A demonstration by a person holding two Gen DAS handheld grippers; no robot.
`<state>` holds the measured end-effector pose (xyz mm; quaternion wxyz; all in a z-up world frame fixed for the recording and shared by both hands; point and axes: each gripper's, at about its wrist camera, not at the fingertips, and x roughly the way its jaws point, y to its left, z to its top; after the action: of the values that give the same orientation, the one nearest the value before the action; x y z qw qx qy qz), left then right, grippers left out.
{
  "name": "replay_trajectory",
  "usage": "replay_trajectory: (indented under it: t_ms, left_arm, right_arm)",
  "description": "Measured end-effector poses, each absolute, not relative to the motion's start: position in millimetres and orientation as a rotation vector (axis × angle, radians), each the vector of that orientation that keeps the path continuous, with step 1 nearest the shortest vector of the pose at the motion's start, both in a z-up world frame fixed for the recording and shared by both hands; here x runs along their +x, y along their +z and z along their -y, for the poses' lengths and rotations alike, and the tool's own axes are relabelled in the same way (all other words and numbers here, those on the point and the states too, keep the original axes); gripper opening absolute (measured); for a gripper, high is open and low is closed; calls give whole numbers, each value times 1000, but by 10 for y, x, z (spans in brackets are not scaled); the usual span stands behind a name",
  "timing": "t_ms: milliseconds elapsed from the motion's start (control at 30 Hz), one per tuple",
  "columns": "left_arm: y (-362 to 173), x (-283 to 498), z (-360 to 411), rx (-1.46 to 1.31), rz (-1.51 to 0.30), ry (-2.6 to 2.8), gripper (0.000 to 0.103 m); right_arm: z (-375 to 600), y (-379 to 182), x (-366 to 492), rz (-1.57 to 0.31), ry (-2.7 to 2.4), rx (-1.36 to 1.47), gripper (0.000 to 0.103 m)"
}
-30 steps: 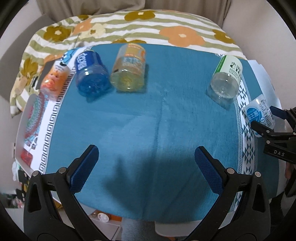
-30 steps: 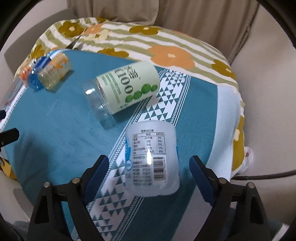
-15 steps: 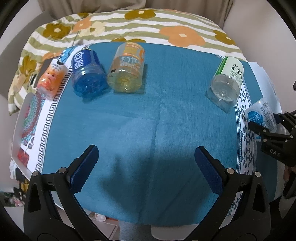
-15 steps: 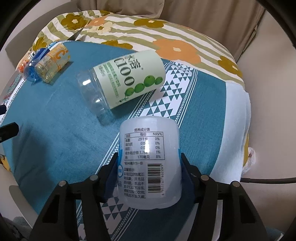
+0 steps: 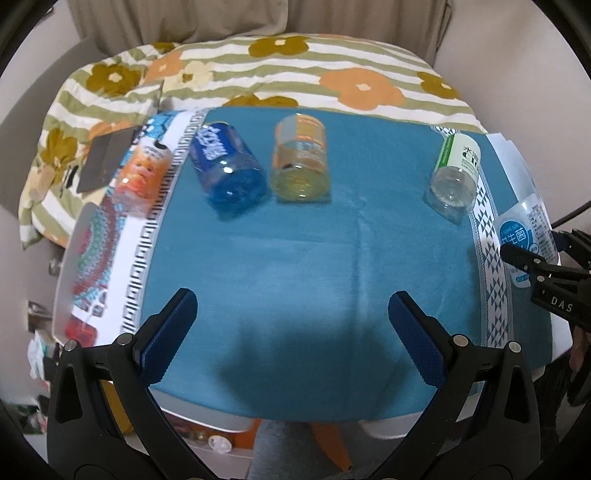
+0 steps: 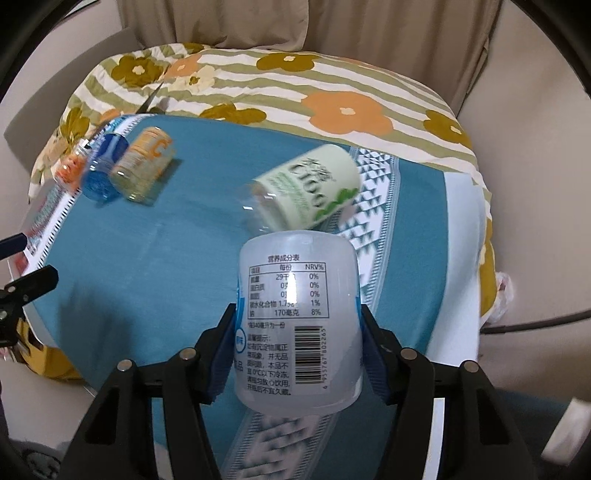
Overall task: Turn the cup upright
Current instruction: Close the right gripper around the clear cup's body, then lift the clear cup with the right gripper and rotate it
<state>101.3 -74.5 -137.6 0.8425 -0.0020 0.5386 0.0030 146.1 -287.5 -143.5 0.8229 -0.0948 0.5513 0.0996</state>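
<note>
The right gripper [image 6: 297, 343] clamped a white labelled cup [image 6: 299, 325] over the teal cloth's [image 6: 147, 258] near right edge. The left gripper [image 5: 291, 325] hovered with jaws wide apart. Farther back, a green-labelled cup [image 6: 310, 192] lay sideways.

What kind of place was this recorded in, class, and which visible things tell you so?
Probably a home room, perhaps a bedroom: a floral striped quilt, a beige curtain, and a teal cloth laid with drink cups, one white cup held by the right gripper.
</note>
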Motion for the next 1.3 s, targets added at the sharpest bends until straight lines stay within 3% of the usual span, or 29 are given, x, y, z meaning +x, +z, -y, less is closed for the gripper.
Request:
replay_trajectory:
  t_ms: [600,1133,1167,1300]
  left_arm:
    - [-1463,958,-235,66,-1139,-76,103]
    - [-1689,1025,-374,66,-1178,-117,103]
    - [-1685,1031,-371,65,-1178,-117,103]
    - [-1660,1031,-327,61,-1177,-119,103]
  right_arm:
    - [1762,-1752,1275,-1221,97,147,57]
    - [1589,-1996,1338,-1226,38,220,58]
    - [1597,-1993,1337,-1223,42,226,59]
    - [1625,-1979,1339,-1205,55,249,84]
